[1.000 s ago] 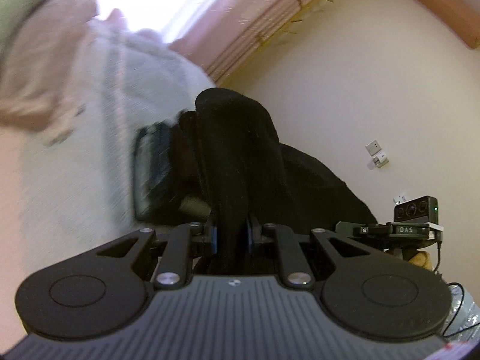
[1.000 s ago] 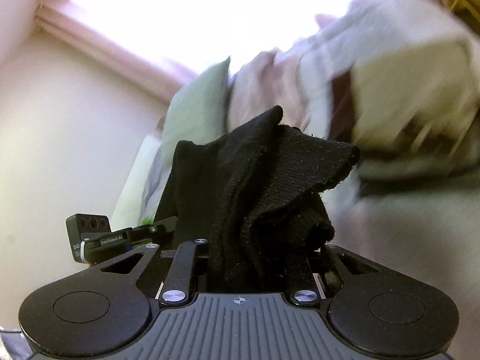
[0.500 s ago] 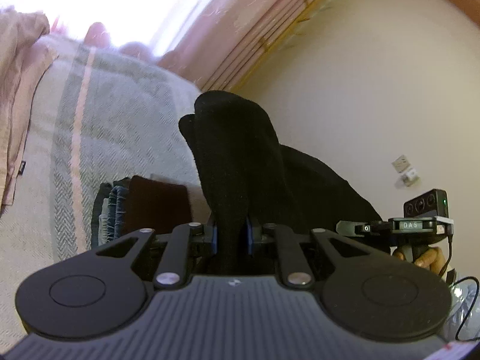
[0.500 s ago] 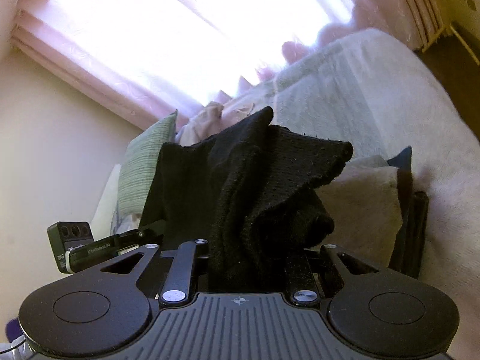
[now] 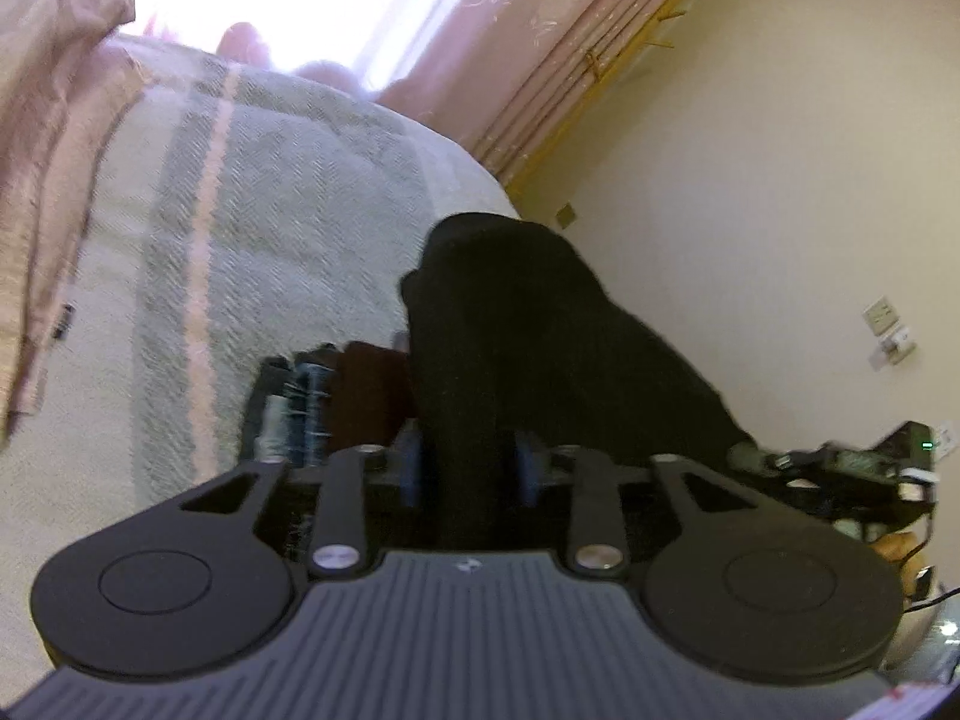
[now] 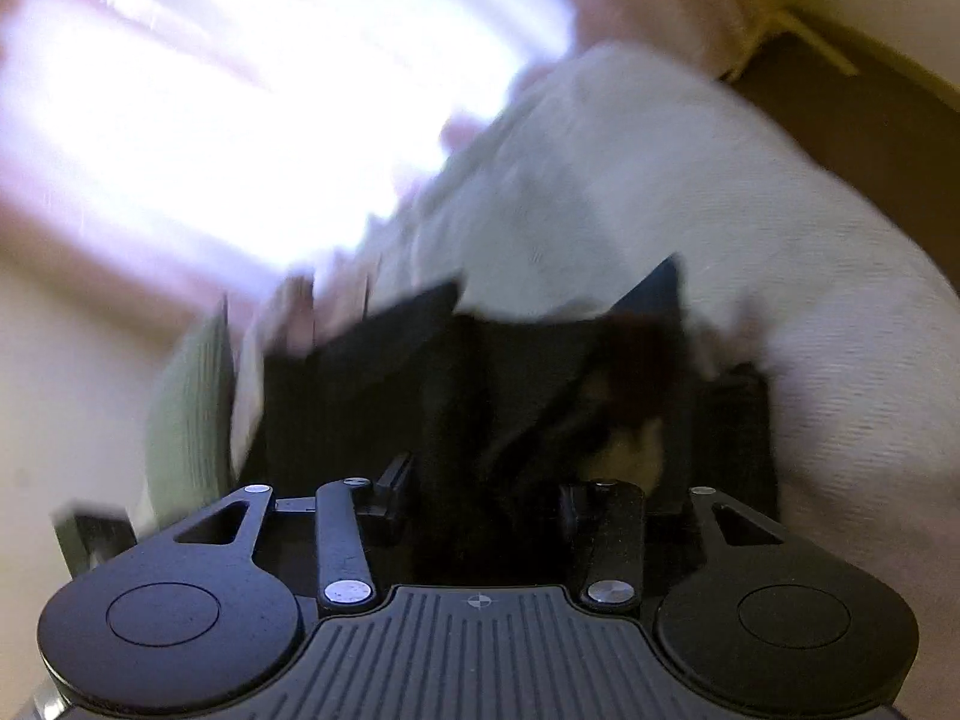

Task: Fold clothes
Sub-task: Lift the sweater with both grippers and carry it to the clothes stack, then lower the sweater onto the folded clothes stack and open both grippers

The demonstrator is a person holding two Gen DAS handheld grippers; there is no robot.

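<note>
A black knitted garment point(image 5: 516, 324) hangs between both grippers over the bed. In the left wrist view my left gripper point(image 5: 468, 468) is opening; the cloth still runs between its blue pads point(image 5: 413, 471), with small gaps on both sides. The right wrist view is blurred. There my right gripper point(image 6: 480, 498) is opening too, and the black garment point(image 6: 420, 372) sags loosely between its spread fingers. A stack of folded clothes point(image 5: 312, 402) lies right under and ahead of the garment, and shows as dark folded edges point(image 6: 741, 420) in the right wrist view.
The grey-green striped bed cover point(image 5: 240, 210) fills the left wrist view. A pink cloth point(image 5: 42, 180) lies at its left and pink curtains point(image 5: 540, 60) hang behind. A green pillow point(image 6: 186, 420) sits left in the right wrist view. A person's fingers point(image 5: 894, 546) hold the other gripper point(image 5: 840, 468).
Both grippers have come down toward the folded stack on the bed. Their jaws, shut on the black garment before, now stand wider, and the raised cloth has slumped in the right wrist view.
</note>
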